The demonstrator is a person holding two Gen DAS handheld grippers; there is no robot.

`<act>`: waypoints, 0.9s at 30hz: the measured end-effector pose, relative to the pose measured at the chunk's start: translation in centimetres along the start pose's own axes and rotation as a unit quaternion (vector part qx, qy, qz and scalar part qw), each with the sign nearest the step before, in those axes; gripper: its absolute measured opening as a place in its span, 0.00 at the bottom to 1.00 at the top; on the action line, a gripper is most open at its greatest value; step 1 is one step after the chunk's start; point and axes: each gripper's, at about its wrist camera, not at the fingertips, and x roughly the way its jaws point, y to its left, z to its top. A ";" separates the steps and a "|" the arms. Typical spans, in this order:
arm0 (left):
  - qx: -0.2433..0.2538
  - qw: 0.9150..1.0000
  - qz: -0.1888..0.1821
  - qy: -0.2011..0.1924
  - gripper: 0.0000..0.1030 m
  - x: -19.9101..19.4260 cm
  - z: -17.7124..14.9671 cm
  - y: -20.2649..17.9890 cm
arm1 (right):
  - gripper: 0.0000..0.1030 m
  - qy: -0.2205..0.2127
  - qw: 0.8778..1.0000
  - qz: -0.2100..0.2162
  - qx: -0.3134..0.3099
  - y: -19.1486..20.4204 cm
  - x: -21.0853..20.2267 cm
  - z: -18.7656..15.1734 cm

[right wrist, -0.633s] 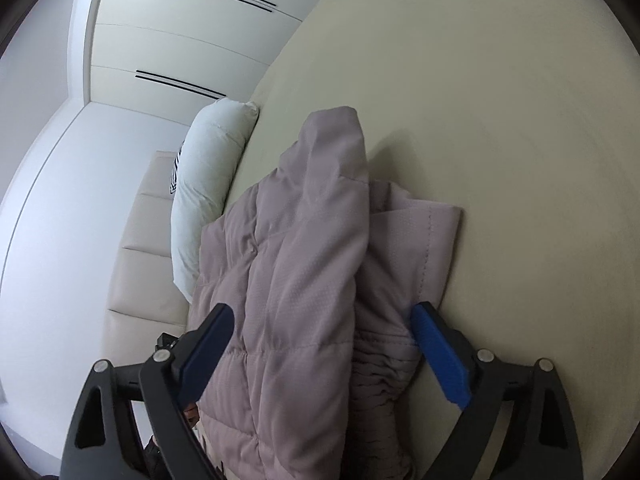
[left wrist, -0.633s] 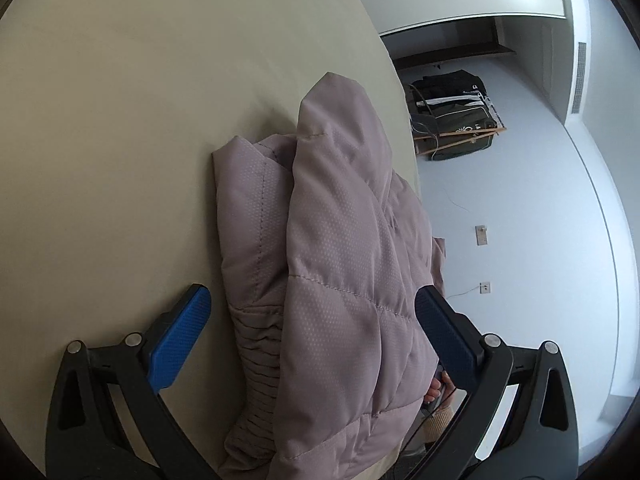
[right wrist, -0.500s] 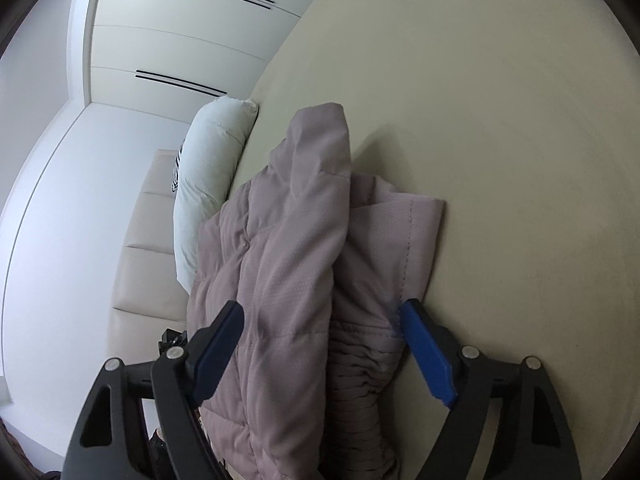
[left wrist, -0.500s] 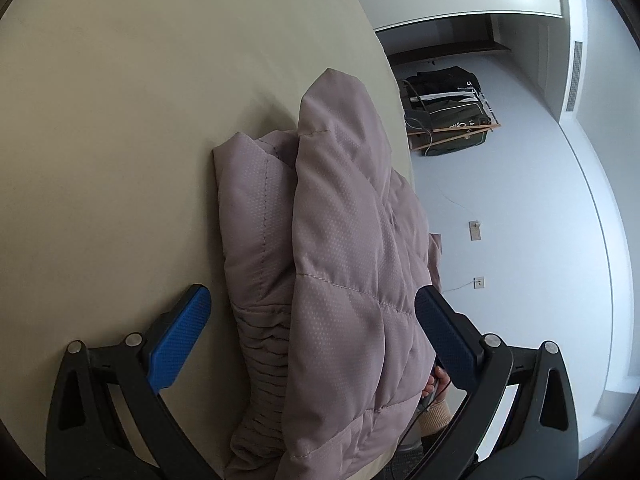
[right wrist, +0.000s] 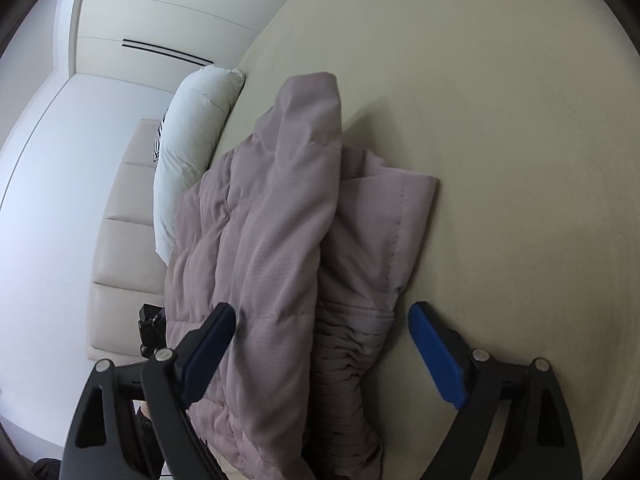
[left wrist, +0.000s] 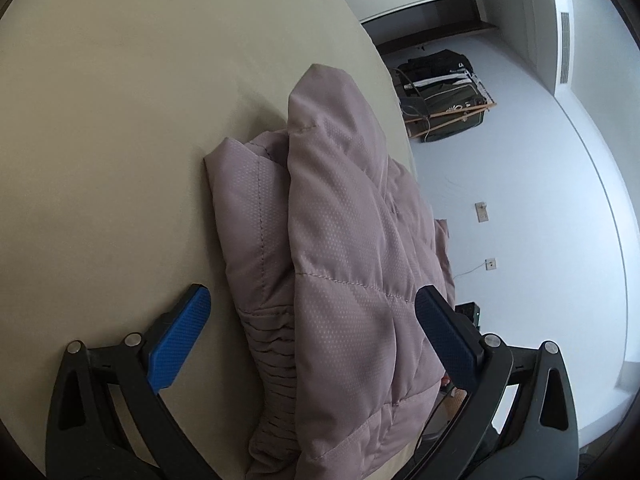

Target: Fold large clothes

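Observation:
A mauve quilted jacket [left wrist: 340,248] lies in a folded bundle on the beige bed [left wrist: 104,152], with a sleeve laid along its top. My left gripper [left wrist: 312,312] is open, its blue pads on either side of the bundle's near end without pinching it. In the right wrist view the same jacket [right wrist: 280,240] lies on the bed [right wrist: 520,120]. My right gripper [right wrist: 320,332] is open too, straddling the gathered cuff end of the bundle. Neither gripper holds cloth.
A white pillow [right wrist: 192,136] and a padded headboard [right wrist: 120,240] lie beyond the jacket in the right wrist view. A rack with dark bags [left wrist: 444,96] stands on the floor past the bed edge. White wardrobe doors [right wrist: 160,32] line the wall.
Both grippers stay open around the bundle. The right gripper has shifted slightly, so the jacket sits a little differently between its pads. The jacket itself has not moved.

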 end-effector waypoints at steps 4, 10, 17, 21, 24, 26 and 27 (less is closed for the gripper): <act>-0.023 0.999 -0.037 0.004 1.00 0.6 0.6 -0.2 | 0.99 0.018 1.000 -0.001 -0.024 1.4 2.1 0.6; 0.019 0.997 -0.051 0.053 1.00 2.5 -0.3 -1.4 | 0.98 0.028 0.998 0.049 -0.031 1.9 1.2 0.1; -0.017 0.994 -0.097 0.054 1.00 3.0 0.7 1.5 | 0.98 0.023 0.994 0.104 -0.019 1.4 1.5 0.4; -0.015 0.994 -0.094 0.061 1.00 3.6 1.1 1.9 | 0.99 0.056 0.994 0.080 -0.042 2.8 4.7 1.3; -0.021 0.993 -0.099 0.057 1.00 4.2 1.3 2.2 | 0.99 0.062 0.994 0.071 -0.051 3.4 5.7 1.2; -0.012 0.994 -0.091 0.059 0.99 4.8 1.0 1.5 | 0.94 0.061 0.994 0.060 -0.062 3.9 5.5 0.7; -0.009 0.994 -0.087 0.059 0.97 4.8 0.8 1.5 | 0.86 0.061 0.994 0.052 -0.068 4.2 5.3 0.3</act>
